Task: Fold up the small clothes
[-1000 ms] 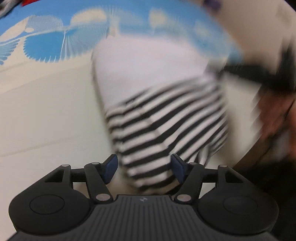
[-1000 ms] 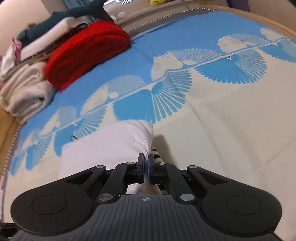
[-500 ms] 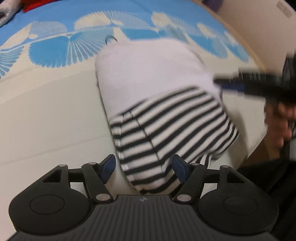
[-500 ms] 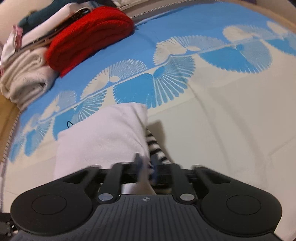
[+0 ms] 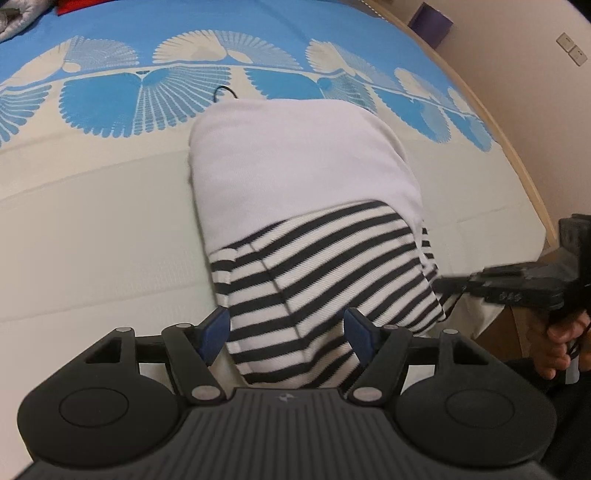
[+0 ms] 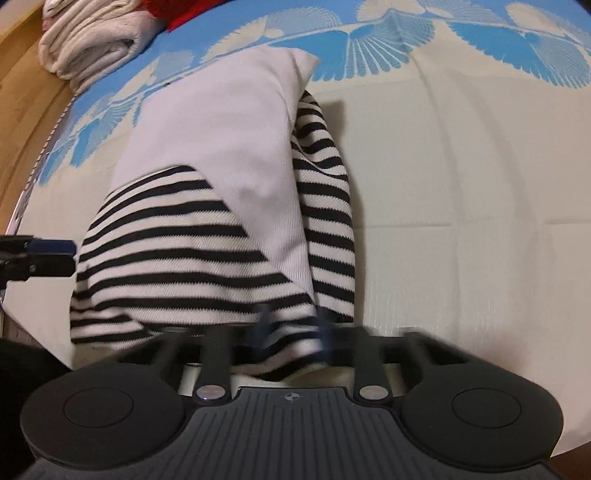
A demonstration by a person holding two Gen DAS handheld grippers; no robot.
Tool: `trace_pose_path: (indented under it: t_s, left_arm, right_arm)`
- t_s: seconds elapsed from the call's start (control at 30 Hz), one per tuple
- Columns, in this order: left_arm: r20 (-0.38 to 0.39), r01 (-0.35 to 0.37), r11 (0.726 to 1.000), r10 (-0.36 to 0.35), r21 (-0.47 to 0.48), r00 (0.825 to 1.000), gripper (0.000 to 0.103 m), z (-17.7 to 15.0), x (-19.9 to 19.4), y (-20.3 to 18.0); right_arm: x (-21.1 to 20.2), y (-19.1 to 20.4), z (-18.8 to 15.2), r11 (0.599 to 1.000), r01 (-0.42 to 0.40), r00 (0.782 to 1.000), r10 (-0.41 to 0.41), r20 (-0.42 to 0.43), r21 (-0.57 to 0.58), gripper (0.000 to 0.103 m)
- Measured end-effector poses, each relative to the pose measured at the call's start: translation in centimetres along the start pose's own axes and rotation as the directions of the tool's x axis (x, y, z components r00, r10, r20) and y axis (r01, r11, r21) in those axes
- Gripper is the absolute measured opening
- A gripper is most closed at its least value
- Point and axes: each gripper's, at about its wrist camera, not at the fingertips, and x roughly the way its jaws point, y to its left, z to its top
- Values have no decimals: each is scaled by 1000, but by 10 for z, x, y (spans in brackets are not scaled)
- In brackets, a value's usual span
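A white garment (image 5: 295, 166) with black-and-white striped sleeves (image 5: 317, 273) lies on a cream bedspread (image 5: 92, 240) patterned with blue fans.

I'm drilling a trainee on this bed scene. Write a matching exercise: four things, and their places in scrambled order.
Things:
1. striped garment
2. folded white towels
3. purple box
4. wall switch

Places:
A. beyond the bed's far edge, low against the wall
B. on the cream part of the bed cover
C. mounted on the wall, upper right in the left wrist view
D. at the bed's far left corner in the right wrist view

Pairs: 1-B, 2-D, 3-A, 4-C
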Motion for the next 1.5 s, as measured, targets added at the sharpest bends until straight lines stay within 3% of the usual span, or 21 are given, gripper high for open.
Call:
trace_pose_path:
  t_s: [0.13, 0.2, 0.27, 0.33, 0.4, 0.5, 0.6, 0.67, 0.73, 0.8, 0.87, 0.93, 1.03, 1.17, 1.3, 1.37, 1.5]
  left_arm:
    - [-2, 18, 1000, -18, 9, 1000, 73, -2, -1, -5]
    - [-21, 18, 999, -18, 28, 1000, 74, -4, 3, -7]
    - [-92, -58, 992, 68, 109, 993, 77, -10, 20, -13]
    - [-140, -142, 964, 175, 223, 974, 81, -19, 39, -20]
    - [-135, -157, 954, 196, 257, 971, 82, -20, 42, -25]
    - [-141, -144, 966, 177, 216, 974, 80, -16, 36, -22]
    - [-35, -69, 990, 74, 124, 997, 77, -3, 9, -16]
    - [13, -37, 997, 36, 68, 999, 77, 4, 2, -8]
    - [-14, -95, 994, 96, 57, 995, 76, 6, 13, -2]
    - [-92, -201, 968, 217, 151, 972, 77, 0, 35, -6]
    - [-79, -232, 953, 251, 197, 965, 77, 0, 37, -12]
    - [-66, -220, 959, 234, 178, 970, 76, 4, 31, -13]
    - [-1, -194, 973, 196, 123, 981, 76, 9, 14, -10]
    - [69, -178, 981, 173, 71, 982, 76, 20, 4, -9]
    - [85, -192, 981, 192, -8, 978, 76, 30, 6, -4]
    - [97, -187, 981, 192, -59, 977, 76, 33, 7, -1]
    - [120, -163, 972, 184, -170, 976, 76, 41, 10, 11]
  right_arm:
    - [-43, -17, -3, 992, -96, 982, 82, 170, 80, 0]
    - [-55, -32, -8, 986, -101, 977, 74, 200, 130, 0]
    - [-53, -41, -13, 986, -71, 985, 46, 167, 148, 0]
    - [-41, -39, -17, 993, -13, 995, 1, 98, 122, 0]
    - [-26, -31, -20, 997, 28, 999, -31, 35, 73, 0]
    - [-13, -23, -18, 997, 75, 997, -75, -6, 29, 0]
    - [-8, -17, -13, 995, 96, 995, -95, -25, 26, 0]
    - [-4, -15, -13, 993, 119, 992, -118, -40, 9, 0]
    - [2, -12, -10, 991, 133, 990, -133, -51, -15, 0]
    - [4, -10, -9, 989, 141, 988, -143, -58, -32, 0]
    - [3, -12, -7, 990, 137, 989, -139, -58, -34, 0]
    - [-4, -15, -2, 992, 125, 992, -125, -17, -12, 1]
    - [-28, -21, 7, 991, 109, 986, -118, 115, 82, 5]
    - [-52, -29, 23, 972, 66, 939, -137, 314, 228, 25]
    - [-36, -24, 49, 959, 6, 930, -109, 351, 282, 40]
    - [-25, -21, 62, 953, -28, 927, -88, 364, 302, 43]
    - [2, -21, 81, 900, -110, 930, -56, 364, 421, 50]
